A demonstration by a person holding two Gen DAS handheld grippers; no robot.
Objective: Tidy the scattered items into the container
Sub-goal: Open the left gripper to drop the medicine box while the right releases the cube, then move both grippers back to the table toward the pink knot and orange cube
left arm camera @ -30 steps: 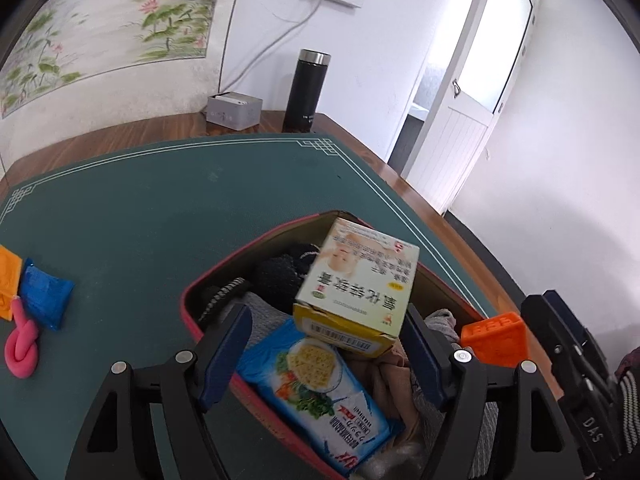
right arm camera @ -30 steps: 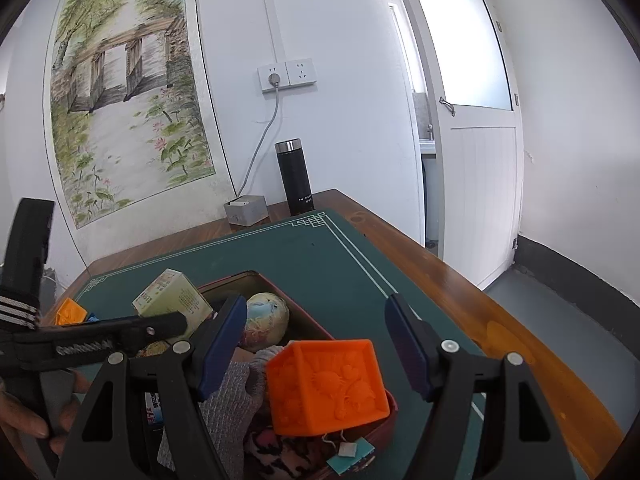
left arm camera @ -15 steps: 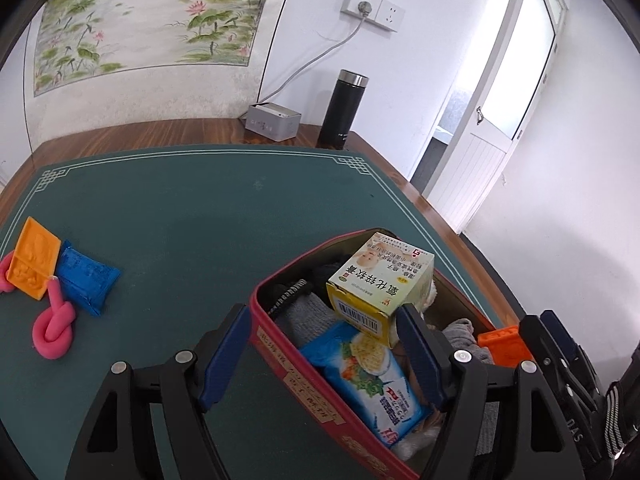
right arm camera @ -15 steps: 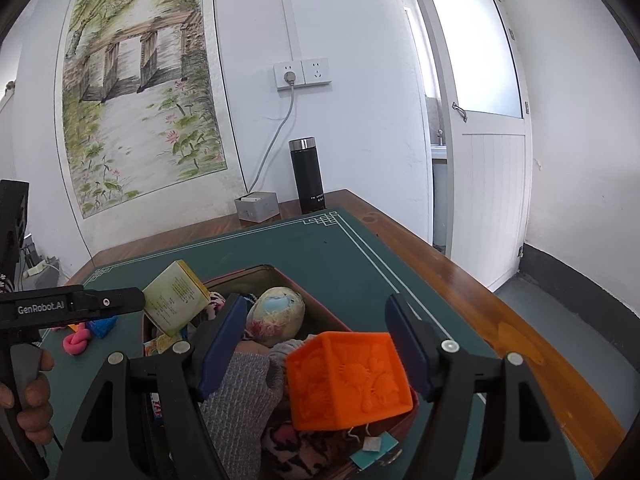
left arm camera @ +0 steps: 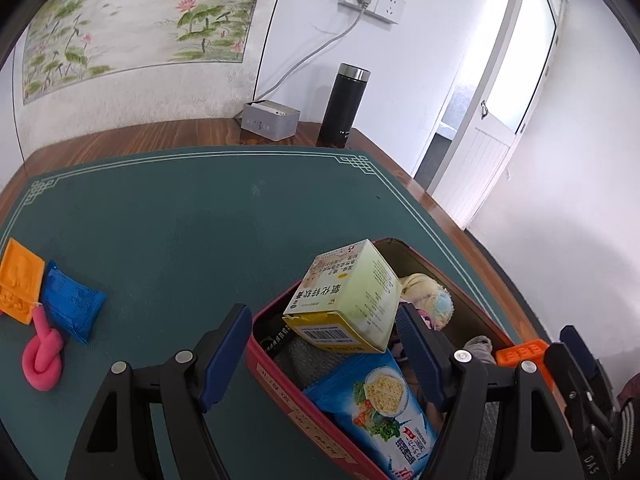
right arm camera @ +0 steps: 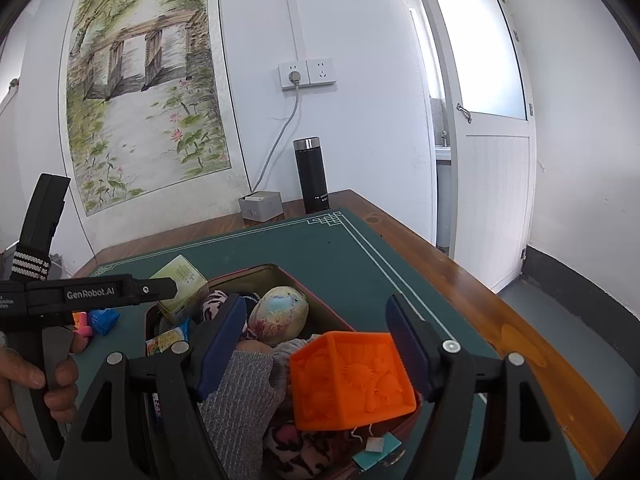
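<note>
A red tin box on the green mat is full: a yellow-green medicine carton, a blue cracker pack, grey cloth and a pastel ball. My left gripper is open and empty above the tin's near corner. My right gripper is open above the tin, with an orange cube lying on the contents between its fingers. An orange tile, a blue packet and a pink knotted rope lie on the mat at left.
A black flask and a grey box stand at the table's far edge under a wall socket. The table's right edge drops to the floor by a white door.
My left gripper has pulled back and left, away from the carton, which now leans in the tin. The right gripper has barely moved above the orange cube.
</note>
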